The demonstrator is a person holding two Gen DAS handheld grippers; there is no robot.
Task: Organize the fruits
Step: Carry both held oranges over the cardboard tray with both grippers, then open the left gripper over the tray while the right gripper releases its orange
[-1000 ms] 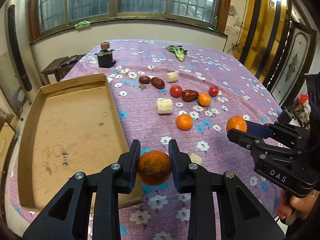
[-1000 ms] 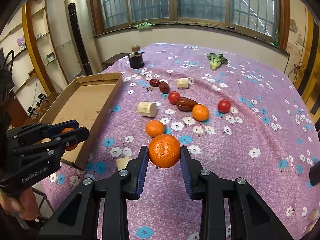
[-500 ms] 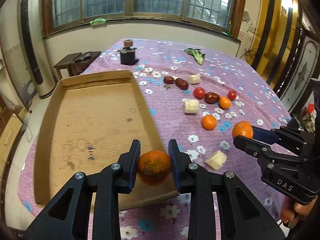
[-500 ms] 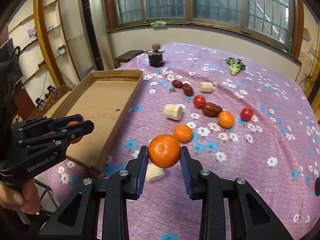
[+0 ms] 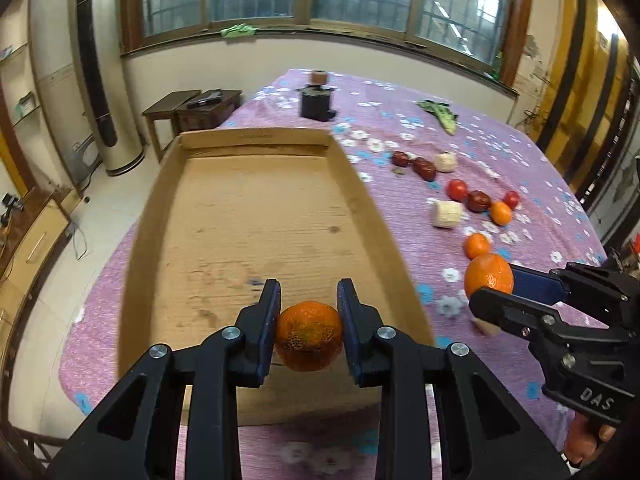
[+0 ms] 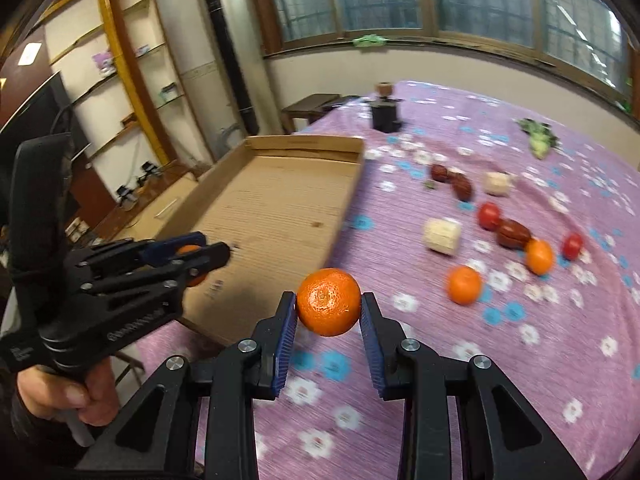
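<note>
While clamped, the orange [image 5: 308,335] looks round, seemingly axisless.

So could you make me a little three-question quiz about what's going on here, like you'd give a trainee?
1. True or false: the shallow brown cardboard tray already holds fruit.
2. What round fruit does the left gripper hold between its fingers?
3. The orange in the right gripper hangs over: A) the purple flowered tablecloth, B) the tray, C) the floor.

Key: 1 false; 2 a mottled orange mandarin; 3 A.
</note>
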